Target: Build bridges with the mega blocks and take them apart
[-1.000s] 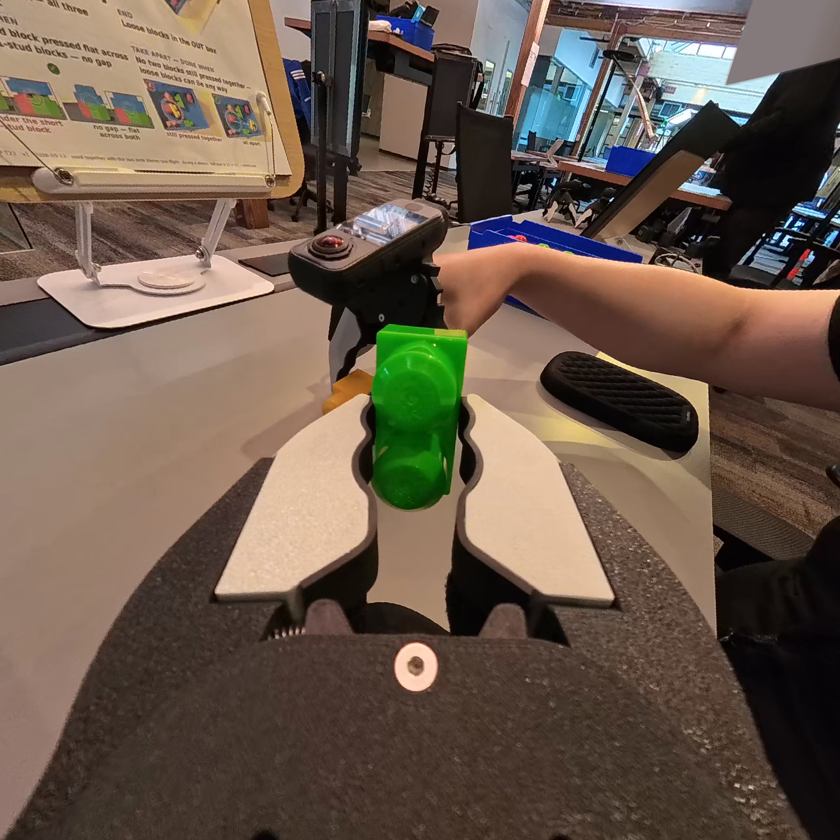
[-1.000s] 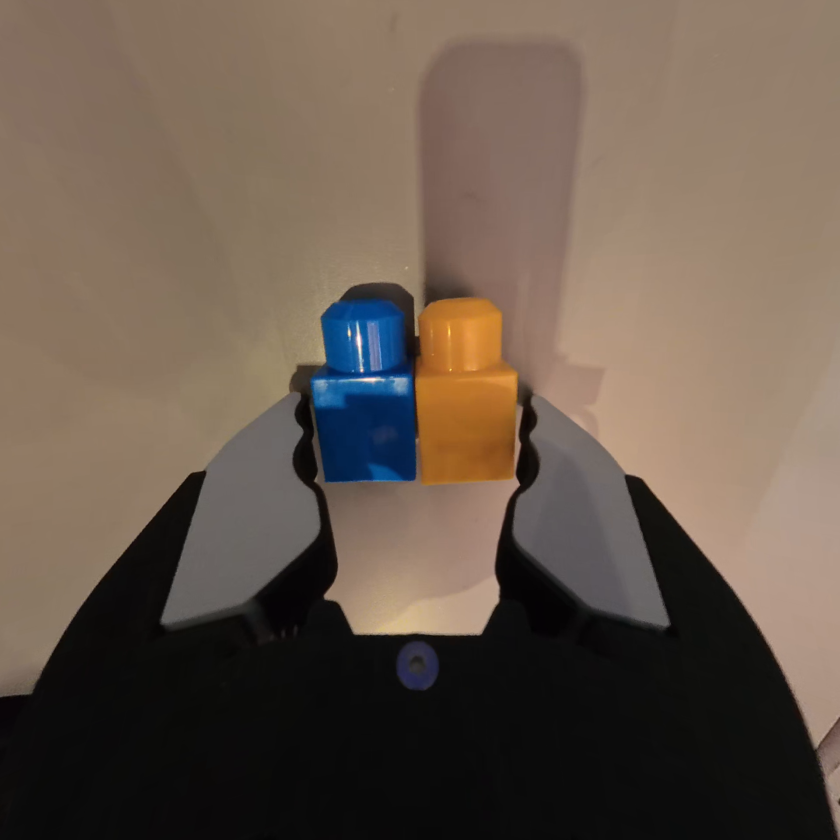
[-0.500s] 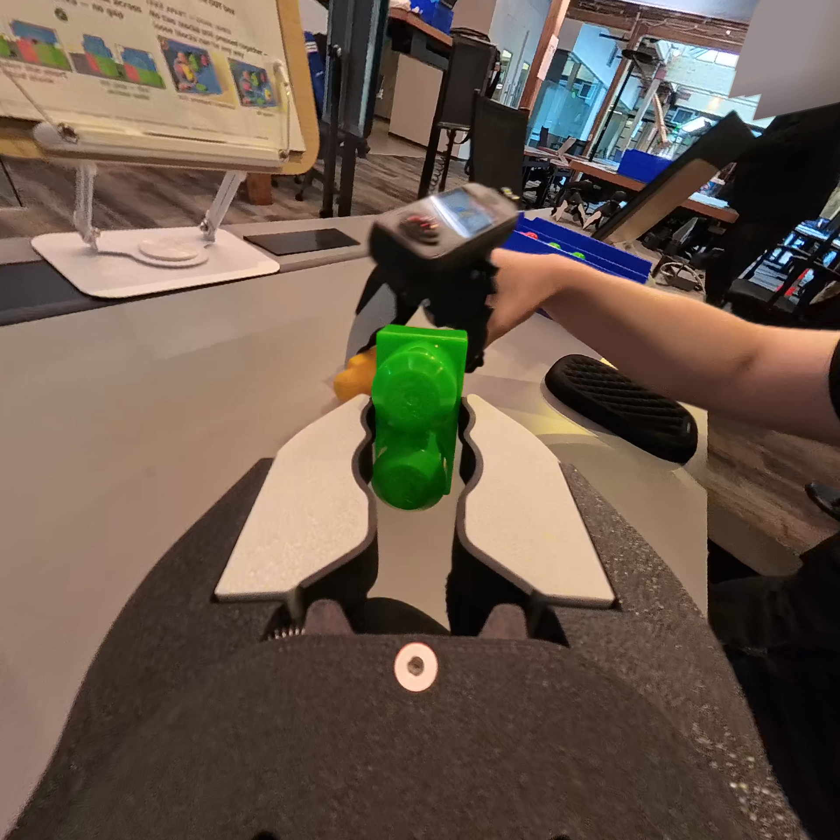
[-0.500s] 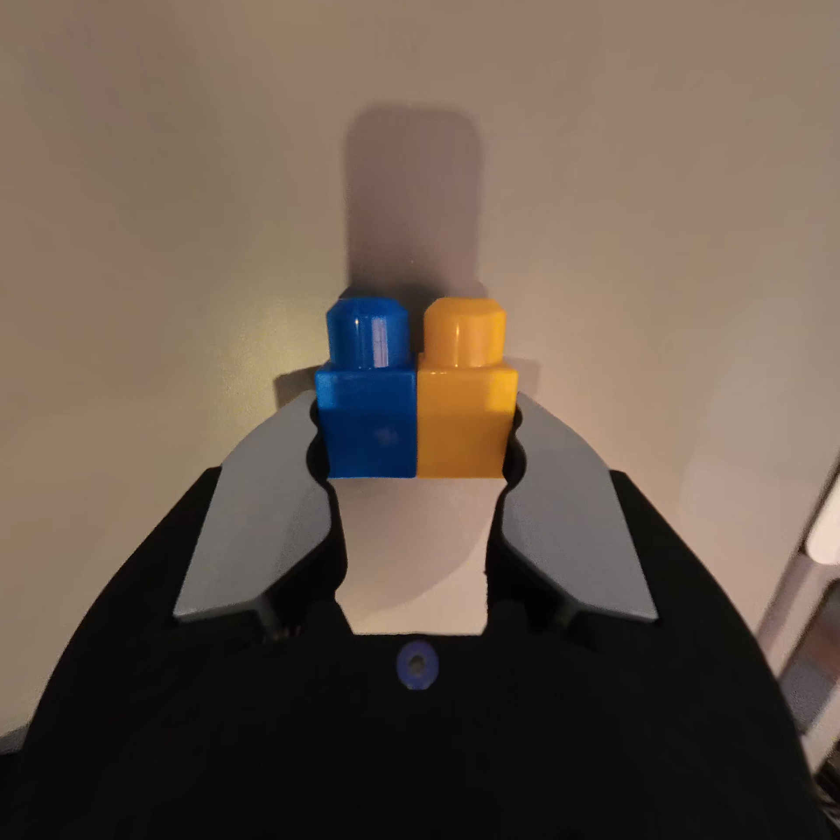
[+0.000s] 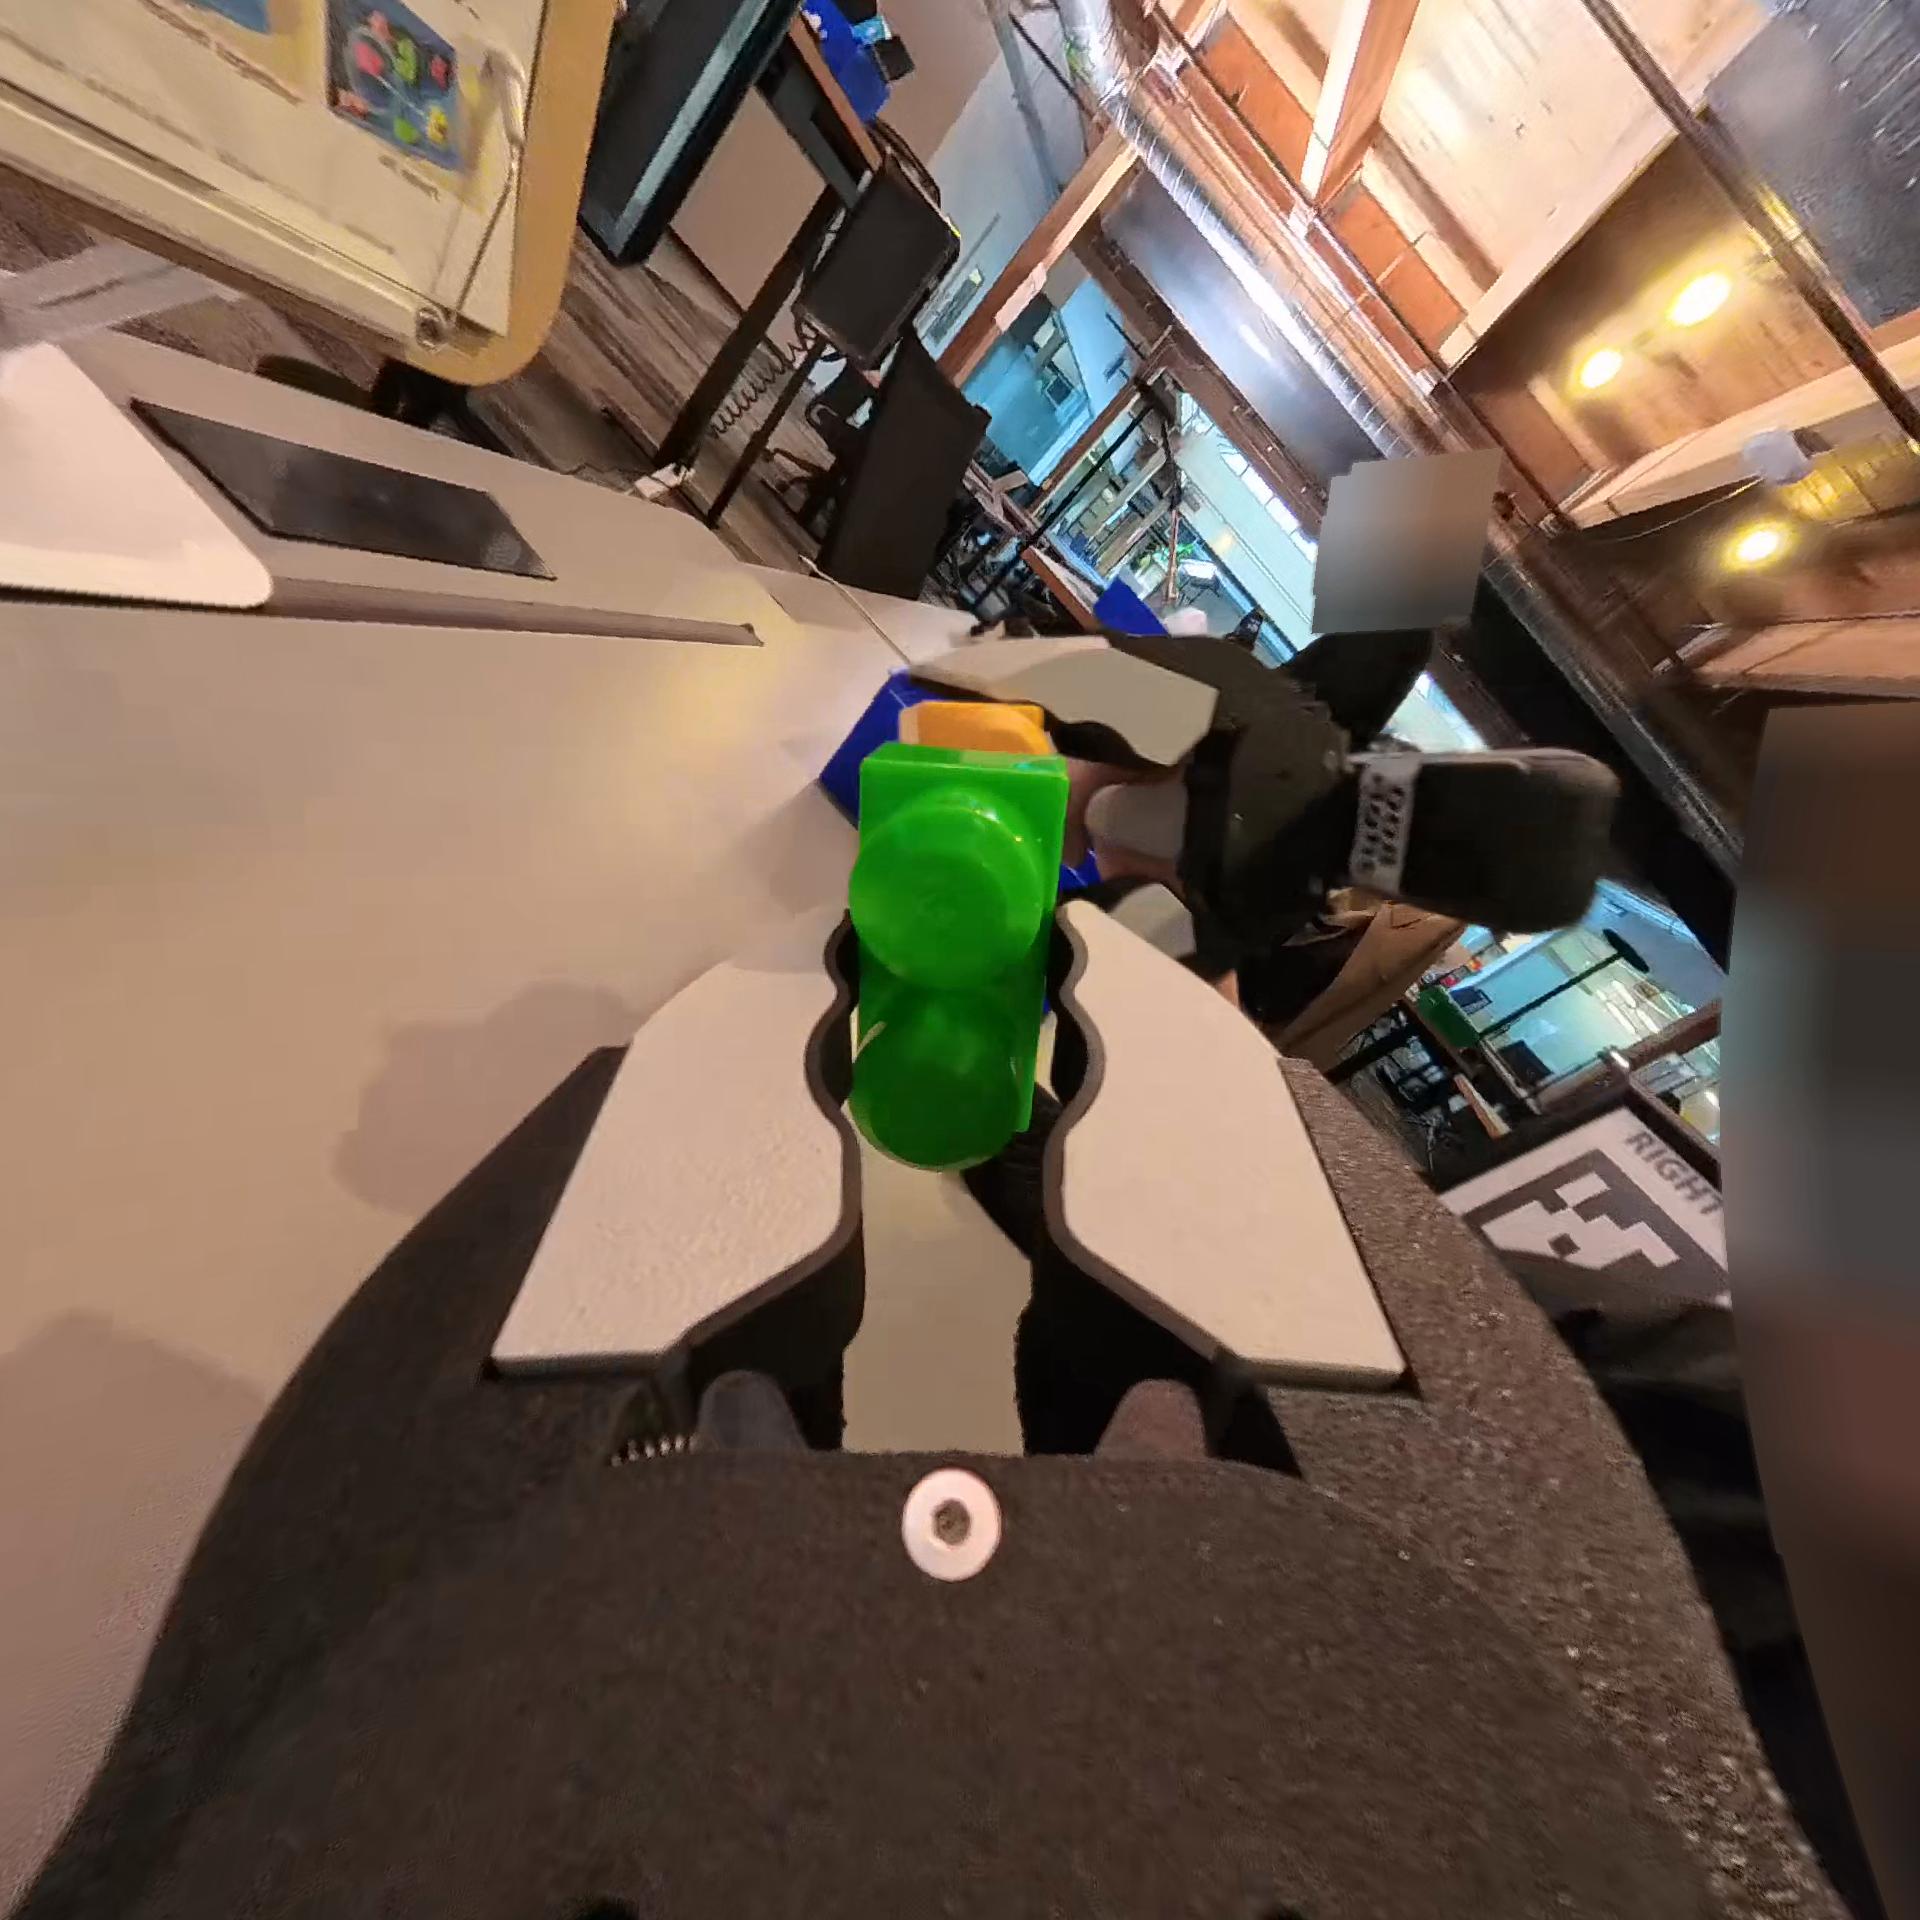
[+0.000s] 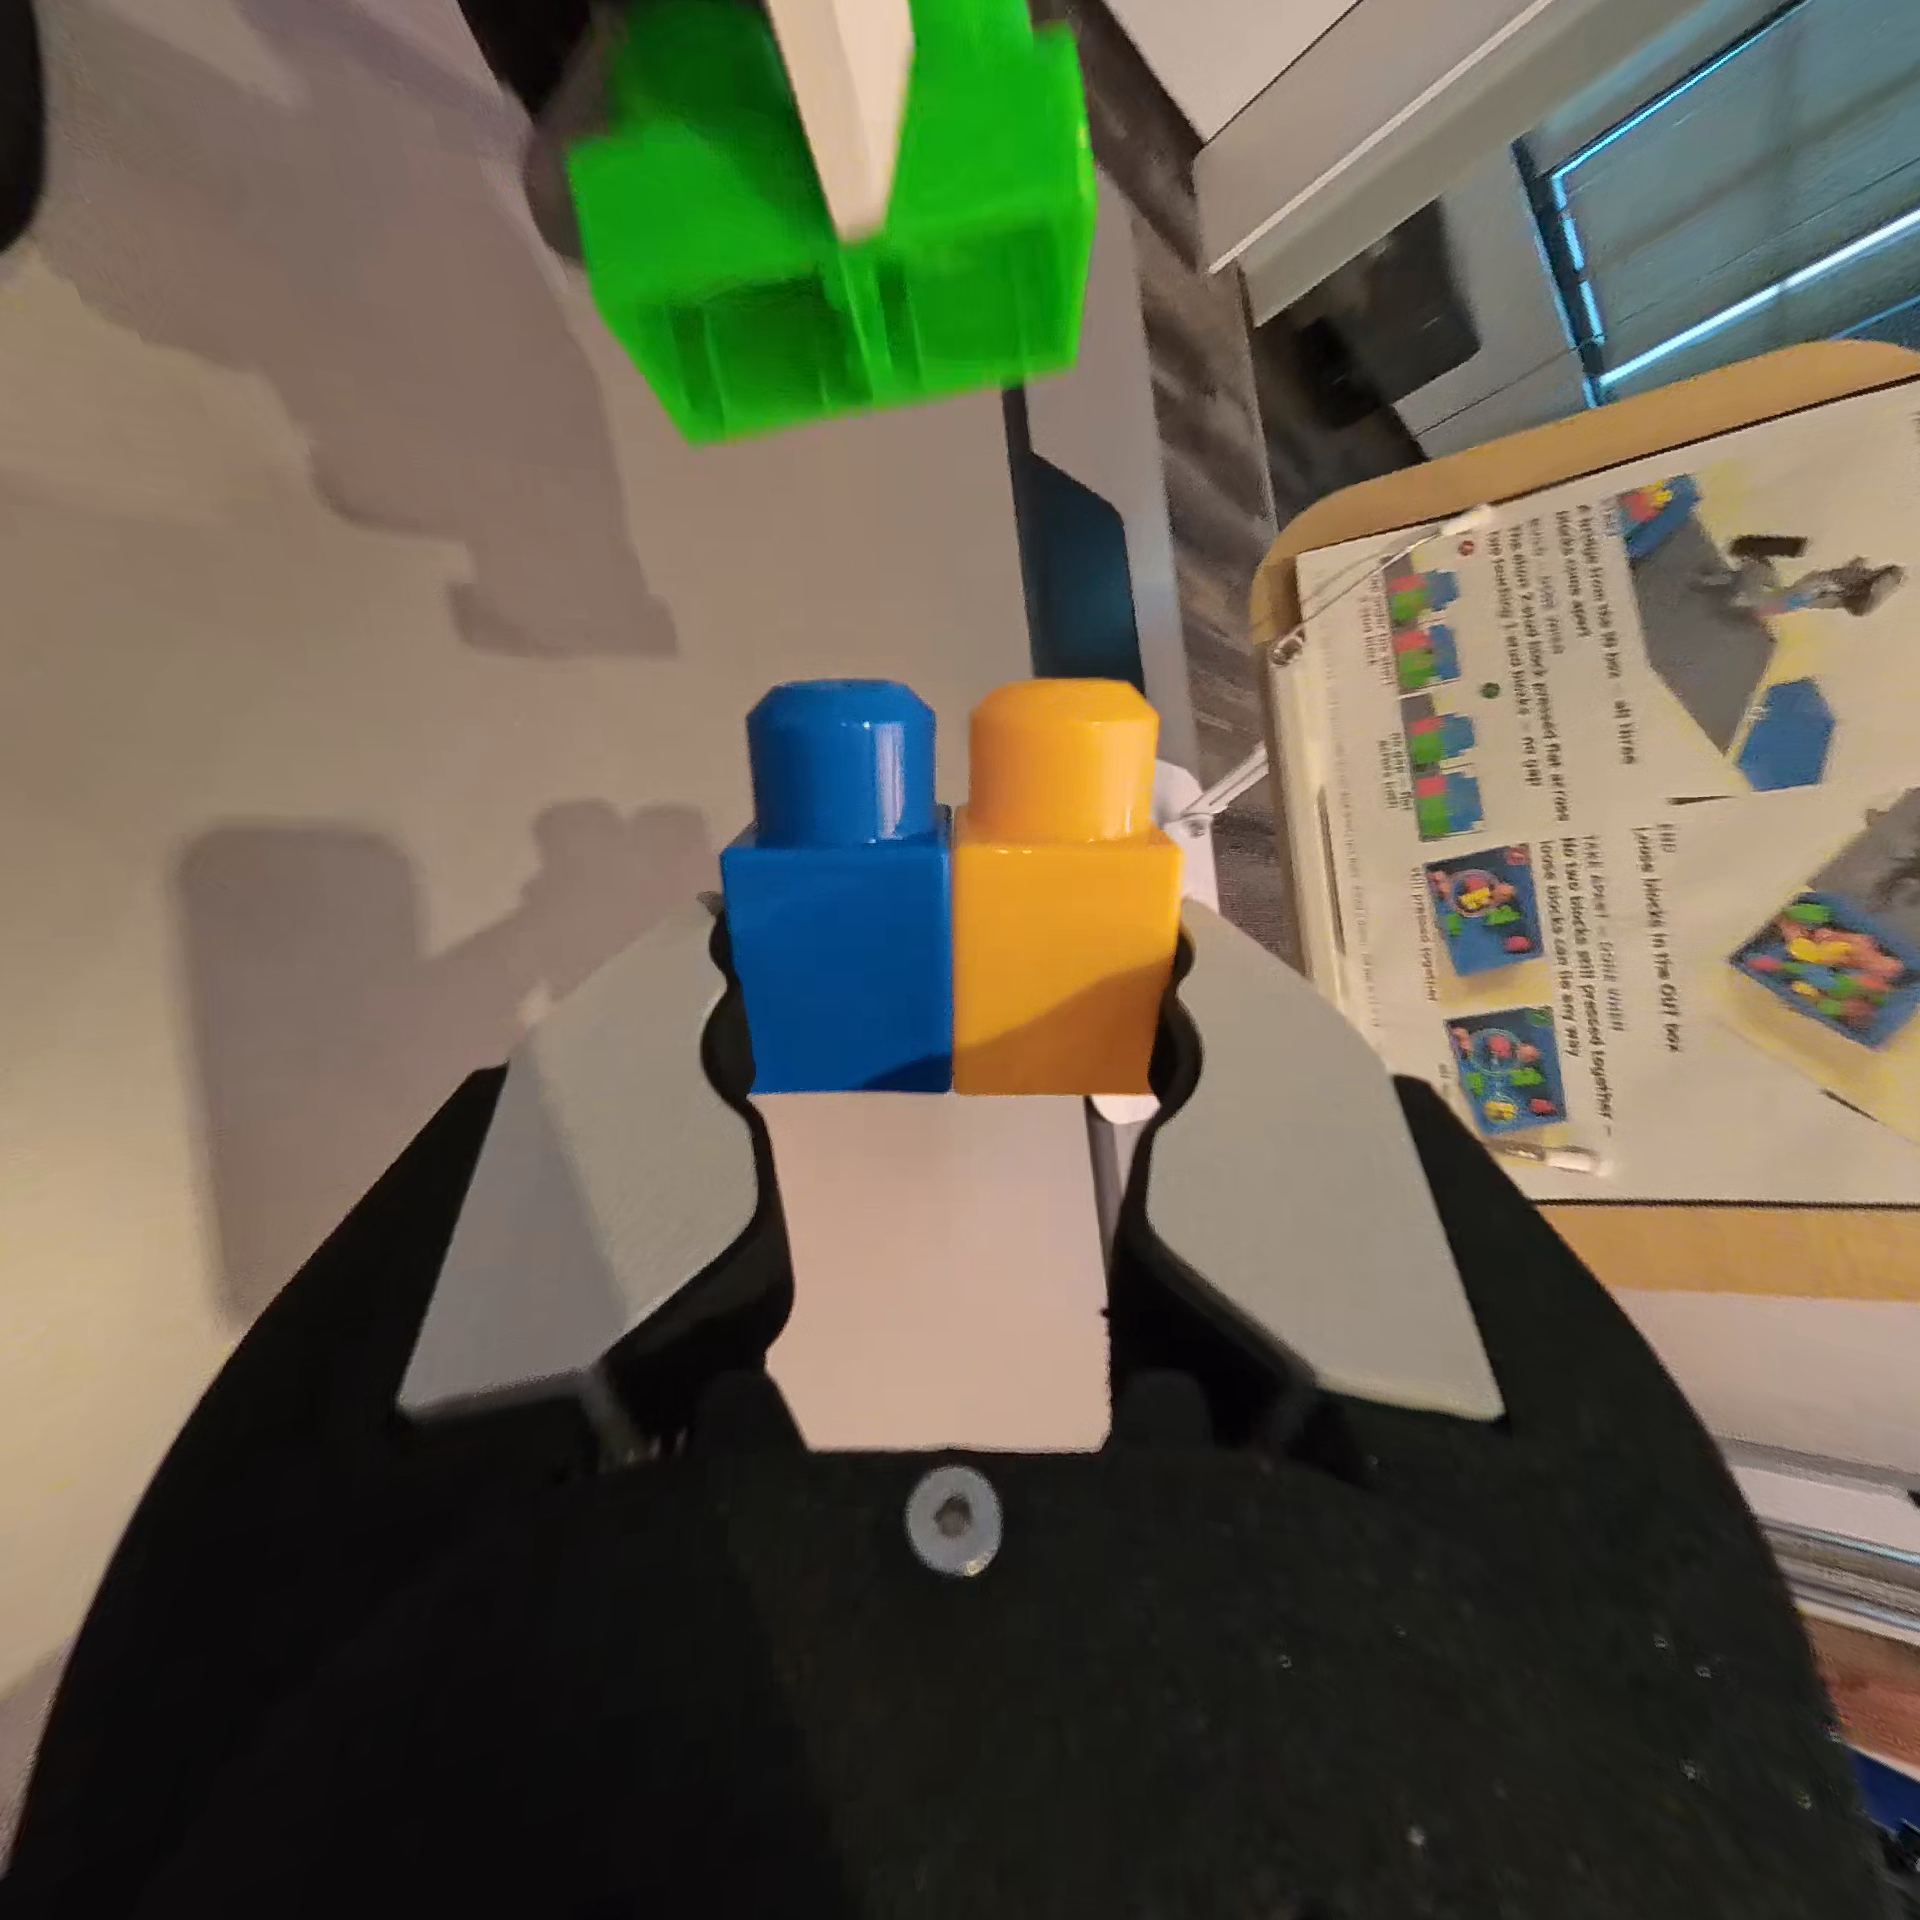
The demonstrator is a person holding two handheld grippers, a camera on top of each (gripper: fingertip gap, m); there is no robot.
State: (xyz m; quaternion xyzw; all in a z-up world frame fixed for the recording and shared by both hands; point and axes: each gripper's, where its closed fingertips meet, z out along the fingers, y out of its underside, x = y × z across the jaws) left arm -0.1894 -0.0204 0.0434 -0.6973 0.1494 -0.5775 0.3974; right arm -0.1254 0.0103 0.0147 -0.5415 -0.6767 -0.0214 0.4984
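Both grippers lifted off table (image 5: pixel 312 831) & tilted; R gripper (image 6: pixel 951 997) clamped blue block (image 6: pixel 836 956) + orange block (image 6: pixel 1060 956) together, L gripper (image 5: pixel 948 997) squeezed green 2-stud block (image 5: pixel 951 935), now nearly aligned for capping

Bright indoor light, ceiling lamps (image 5: pixel 1700 299) glaring, soft shadows on table (image 6: pixel 312 644), green block (image 6: pixel 831 239) motion-blurred, edges bent, probably fisheye.
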